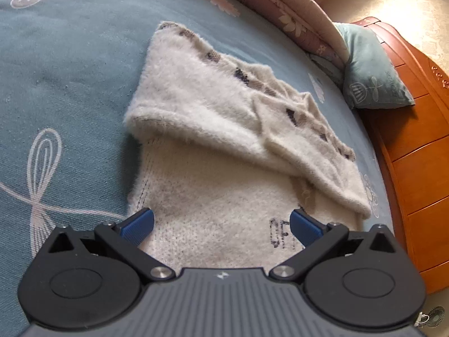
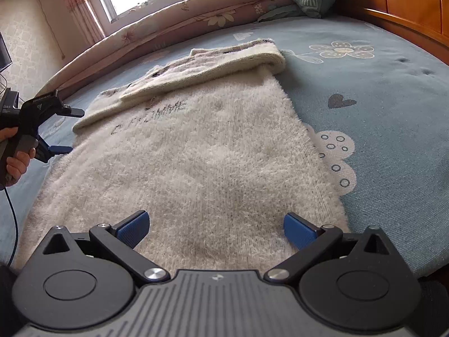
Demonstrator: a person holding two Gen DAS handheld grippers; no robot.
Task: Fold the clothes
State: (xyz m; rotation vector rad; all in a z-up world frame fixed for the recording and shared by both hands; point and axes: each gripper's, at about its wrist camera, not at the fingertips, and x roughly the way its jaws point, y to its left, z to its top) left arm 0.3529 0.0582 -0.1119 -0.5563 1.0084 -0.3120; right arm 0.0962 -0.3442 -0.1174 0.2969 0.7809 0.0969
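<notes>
A fluffy cream sweater point(image 2: 196, 151) lies flat on the blue bed, its far part folded back over itself into a thick roll point(image 2: 224, 64). Dark lettering point(image 2: 157, 115) shows on the flat part. In the left wrist view the same sweater point(image 1: 213, 129) fills the middle, with the folded flap crossing it. My left gripper point(image 1: 221, 226) hovers open over the sweater's near edge, nothing between its blue pads. It also shows from the right wrist point(image 2: 68, 129), held by a hand at the sweater's left side. My right gripper point(image 2: 214, 229) is open above the sweater's near hem.
The blue bedsheet point(image 2: 378, 90) with flower prints spreads to the right. A rolled quilt point(image 2: 196, 8) lines the far side under a window. A teal pillow point(image 1: 370, 70) leans on the wooden headboard point(image 1: 415, 154). A cable point(image 2: 12, 224) hangs from the hand at the left.
</notes>
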